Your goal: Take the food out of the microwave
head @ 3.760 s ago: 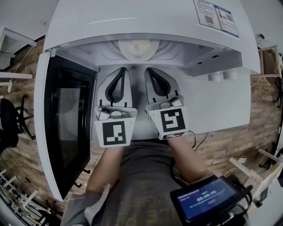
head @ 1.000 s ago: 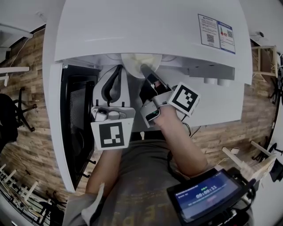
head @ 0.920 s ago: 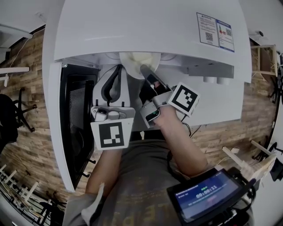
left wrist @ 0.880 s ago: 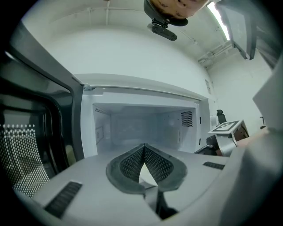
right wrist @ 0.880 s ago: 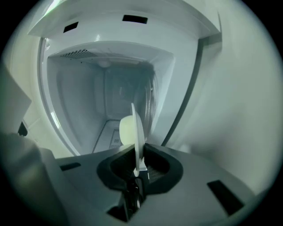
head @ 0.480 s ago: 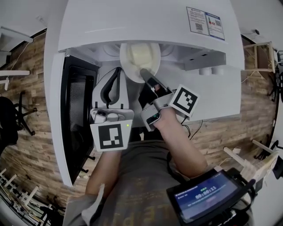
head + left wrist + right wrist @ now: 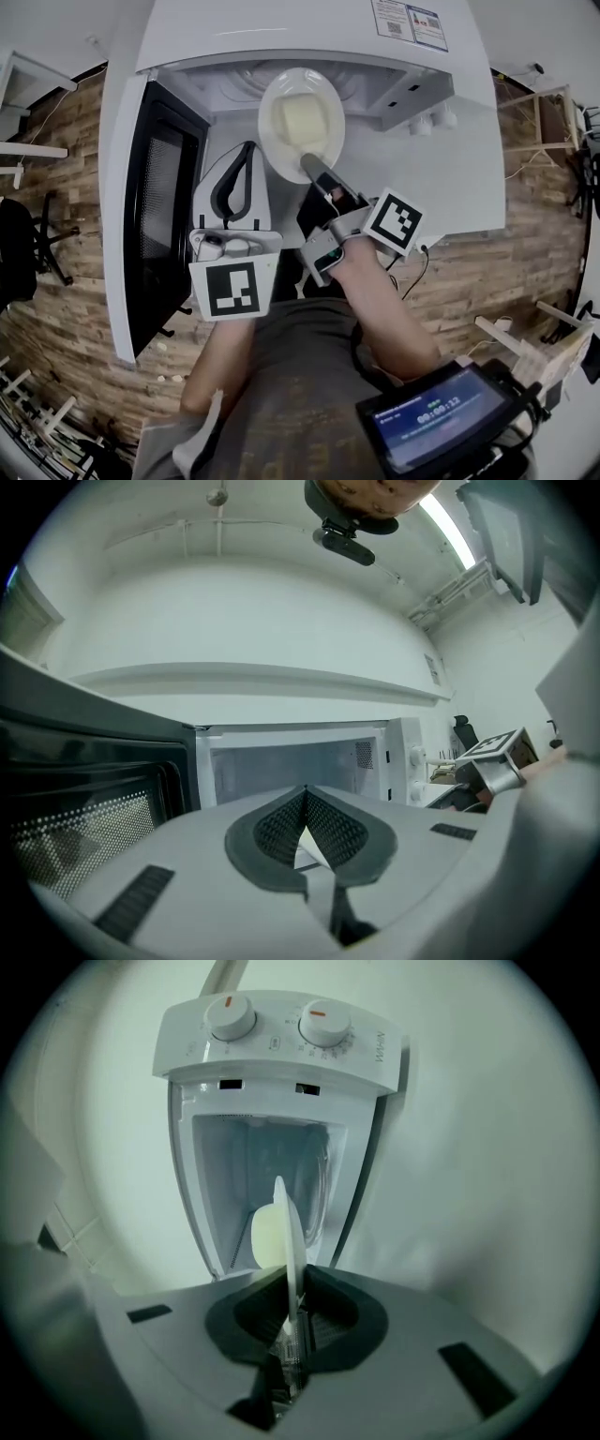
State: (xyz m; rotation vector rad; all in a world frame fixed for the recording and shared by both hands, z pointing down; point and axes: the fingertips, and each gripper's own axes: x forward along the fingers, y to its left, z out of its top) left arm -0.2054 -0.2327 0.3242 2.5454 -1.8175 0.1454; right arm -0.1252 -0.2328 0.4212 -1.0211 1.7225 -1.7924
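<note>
The plate [image 7: 271, 105] of pale food [image 7: 305, 122] was clamped by its near rim in the narrowly closed right gripper [image 7: 312, 167]. It was held face up and extended straight ahead of the jaws toward the open microwave [image 7: 281, 37]. The left gripper [image 7: 246, 150], alongside, was closed on nothing.

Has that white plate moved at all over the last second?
Yes. The plate, clamped in the right gripper, has slid out from under the microwave's top edge, toward the person.
</note>
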